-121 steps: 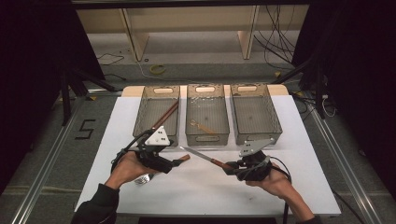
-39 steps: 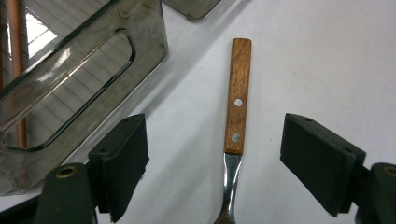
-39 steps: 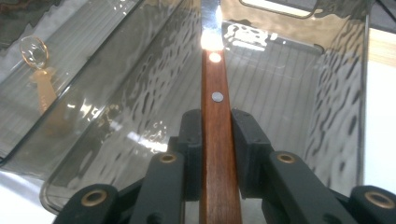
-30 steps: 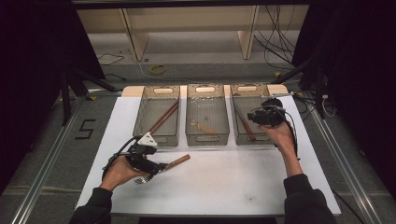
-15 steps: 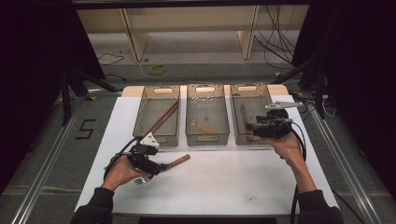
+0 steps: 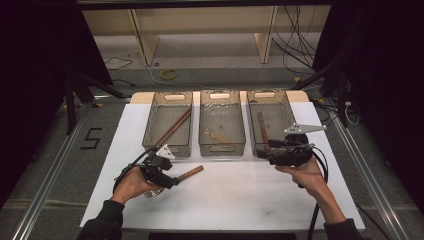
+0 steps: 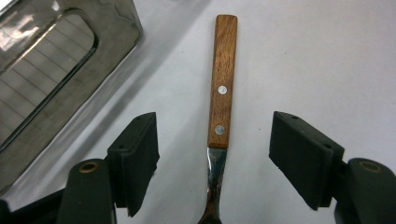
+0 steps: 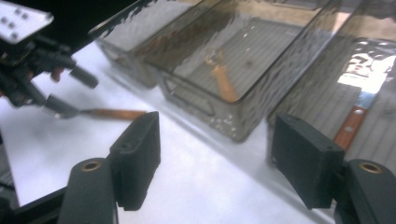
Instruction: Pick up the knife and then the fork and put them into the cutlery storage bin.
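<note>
Wood and steel lie between the left gripper's [image 7: 212, 163] black jaws: a utensil with a riveted wooden handle [image 7: 222, 81] rests flat on the white table sheet [image 6: 240, 195], its metal neck running back under the gripper. The jaws stand well apart on either side of it, touching neither the wood nor the metal, though they have just been closing in a little. In the high view this left gripper [image 6: 159, 172] sits low at the near left of the sheet, just in front of the left bin [image 6: 150, 135], with the wooden handle poking out to its right.

In the right gripper view the right gripper [image 8: 215, 158] has its jaws spread wide with nothing between them; they have just been opening. They look across the sheet at the front corners of the clear bins. From above, this gripper [image 6: 280, 155] hovers at the near end of the right bin [image 6: 287, 107], where a knife with a wooden handle [image 6: 262, 129] lies on the bin floor. The middle bin [image 6: 240, 125] holds a small orange-brown piece [image 6: 216, 135], and the left bin a pair of long wooden sticks [image 6: 172, 127].

Four seconds ago the right gripper held that knife over the middle of the sheet; a second ago it was up over the right bin. Since then it has pulled back towards the person. The left hand has hardly shifted.
</note>
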